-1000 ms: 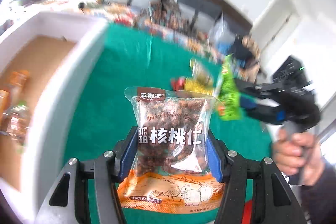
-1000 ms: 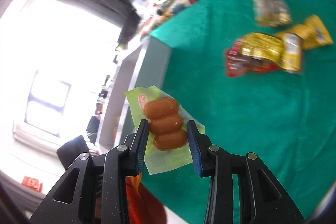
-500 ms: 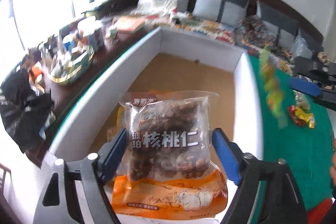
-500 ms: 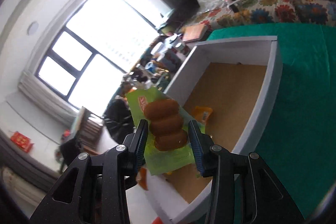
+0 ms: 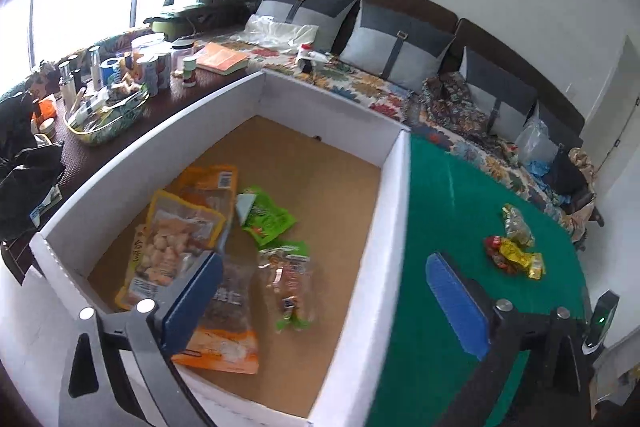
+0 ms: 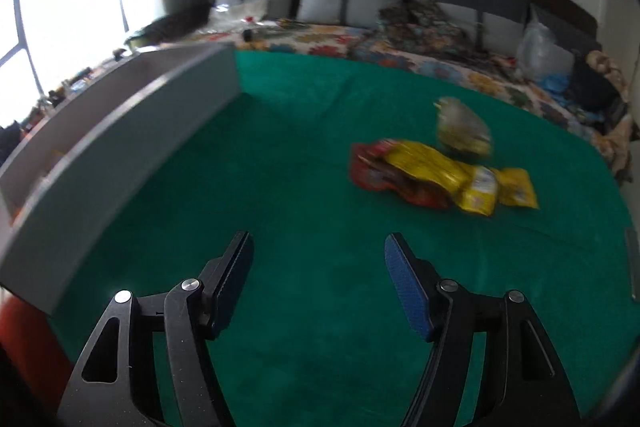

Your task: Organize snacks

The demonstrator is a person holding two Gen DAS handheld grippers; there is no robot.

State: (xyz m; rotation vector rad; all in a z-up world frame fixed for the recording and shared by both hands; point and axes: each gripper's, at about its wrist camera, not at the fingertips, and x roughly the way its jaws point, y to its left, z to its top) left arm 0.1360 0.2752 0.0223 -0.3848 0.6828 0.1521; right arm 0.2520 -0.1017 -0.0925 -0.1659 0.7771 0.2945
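My left gripper [image 5: 326,269] is open and empty above the near end of the white box [image 5: 394,211]. The walnut bag [image 5: 228,323] lies on the box floor just under its left finger, beside the green sausage pack [image 5: 290,283], another green pack [image 5: 266,215] and two orange bags [image 5: 172,239]. My right gripper [image 6: 318,263] is open and empty over the green tablecloth [image 6: 300,155], with the box wall [image 6: 120,139] to its left. Red and yellow snack packs [image 6: 436,173] and a pale bag [image 6: 462,129] lie ahead on the right; they also show in the left wrist view [image 5: 514,253].
A dark side table with cans, jars, a book and a patterned tray [image 5: 108,107] stands left of the box. A sofa with grey cushions [image 5: 392,47] and a floral cover runs along the back. A small black device with a green light [image 5: 598,323] stands at the right edge.
Both grippers opened and let go: the walnut bag and the sausage pack now lie in the box. The right gripper swung from the box back over the green cloth.
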